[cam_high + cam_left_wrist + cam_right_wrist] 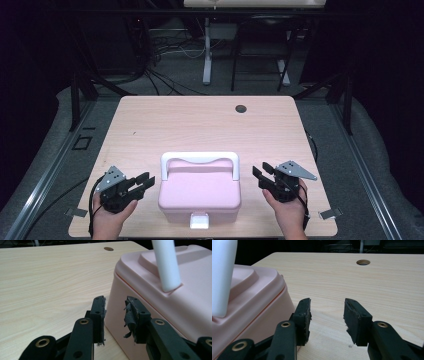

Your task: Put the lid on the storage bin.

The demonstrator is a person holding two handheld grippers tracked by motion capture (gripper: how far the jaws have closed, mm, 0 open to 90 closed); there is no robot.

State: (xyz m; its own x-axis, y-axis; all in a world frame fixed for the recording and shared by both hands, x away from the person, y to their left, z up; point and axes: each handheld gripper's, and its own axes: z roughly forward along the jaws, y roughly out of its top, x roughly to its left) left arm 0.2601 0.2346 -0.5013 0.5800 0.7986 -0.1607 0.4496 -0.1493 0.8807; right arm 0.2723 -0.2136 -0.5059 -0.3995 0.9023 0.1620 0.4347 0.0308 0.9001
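A pink lidded box (200,192) with a white handle (200,159) raised upright and a white front latch (199,220) sits near the table's front edge. My left gripper (145,182) is open just left of the box, nothing between its pads. In the left gripper view the left gripper (115,308) points at the near corner of the pink box (162,305), close beside it. My right gripper (261,173) stands open to the right of the box, apart from it. In the right gripper view the right gripper (327,311) frames bare wood, with the pink box (249,302) at the left.
The light wooden table (200,120) has a round cable hole (241,108) at the back right. Beyond the table are dark floor, cables and the metal legs of another desk (207,50). A person's hands hold both grippers at the front edge.
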